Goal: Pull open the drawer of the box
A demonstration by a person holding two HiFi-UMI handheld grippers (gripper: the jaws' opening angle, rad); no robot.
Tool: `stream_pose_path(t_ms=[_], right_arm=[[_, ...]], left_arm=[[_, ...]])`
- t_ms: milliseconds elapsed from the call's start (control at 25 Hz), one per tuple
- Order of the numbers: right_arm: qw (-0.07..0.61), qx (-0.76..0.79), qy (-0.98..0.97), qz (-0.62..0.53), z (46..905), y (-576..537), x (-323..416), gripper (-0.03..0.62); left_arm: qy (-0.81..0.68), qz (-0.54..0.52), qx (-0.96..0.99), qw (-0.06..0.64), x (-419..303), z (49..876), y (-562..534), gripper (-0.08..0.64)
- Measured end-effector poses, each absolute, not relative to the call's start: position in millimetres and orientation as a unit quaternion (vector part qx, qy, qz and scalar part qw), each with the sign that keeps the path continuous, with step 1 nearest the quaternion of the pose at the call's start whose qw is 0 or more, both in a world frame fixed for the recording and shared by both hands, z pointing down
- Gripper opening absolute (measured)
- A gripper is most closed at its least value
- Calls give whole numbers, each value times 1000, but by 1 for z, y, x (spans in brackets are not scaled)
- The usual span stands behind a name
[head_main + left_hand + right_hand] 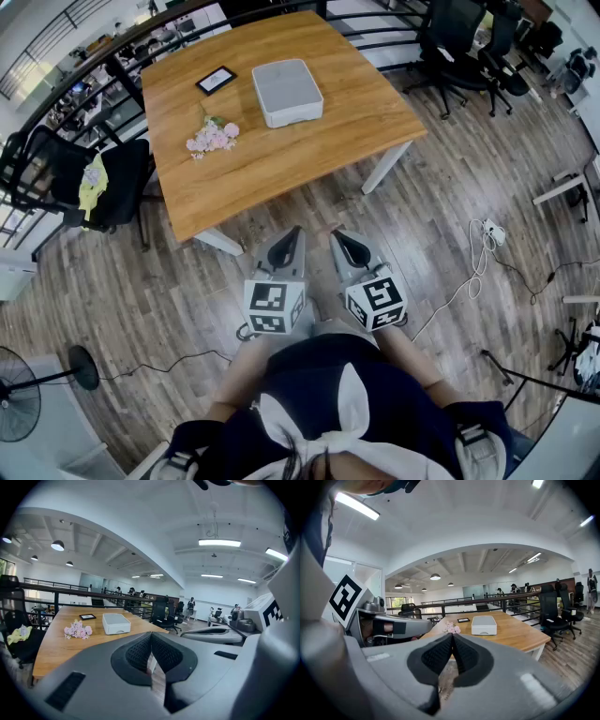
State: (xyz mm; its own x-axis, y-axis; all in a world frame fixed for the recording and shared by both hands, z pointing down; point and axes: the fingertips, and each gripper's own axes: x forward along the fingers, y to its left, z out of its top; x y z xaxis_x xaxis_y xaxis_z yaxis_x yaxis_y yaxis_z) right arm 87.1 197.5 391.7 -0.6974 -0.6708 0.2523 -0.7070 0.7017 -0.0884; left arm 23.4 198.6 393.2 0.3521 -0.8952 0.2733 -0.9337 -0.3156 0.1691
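The white box (287, 91) sits mid-worktop (319, 155), with pink flowers (213, 137) and a small black frame (216, 81) to its left. The left hand-held gripper (292, 236) and right hand-held gripper (340, 238) hang over the wood floor (450, 216) short of the worktop, jaws pressed together, holding nothing. A black chair (112, 183) stands off left.

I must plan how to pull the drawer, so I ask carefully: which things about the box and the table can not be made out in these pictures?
Box: the head view shows mainly its top, and both gripper views show it too small. Its drawer handle cannot be made out.
Black frame: its content is too small in every view.
Table: its far legs are hidden under the top in the head view.
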Motion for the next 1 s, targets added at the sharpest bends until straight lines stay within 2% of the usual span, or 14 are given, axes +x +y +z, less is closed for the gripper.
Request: stream_pose_path(t_ms=[440, 1000], right_arm=[[79, 374, -919, 92, 394, 157, 45, -2], [92, 387, -913, 92, 401, 134, 7, 0]], left_arm=[[-566, 68, 809, 142, -16, 395, 158, 17], [-556, 70, 817, 137, -49, 399, 131, 17]])
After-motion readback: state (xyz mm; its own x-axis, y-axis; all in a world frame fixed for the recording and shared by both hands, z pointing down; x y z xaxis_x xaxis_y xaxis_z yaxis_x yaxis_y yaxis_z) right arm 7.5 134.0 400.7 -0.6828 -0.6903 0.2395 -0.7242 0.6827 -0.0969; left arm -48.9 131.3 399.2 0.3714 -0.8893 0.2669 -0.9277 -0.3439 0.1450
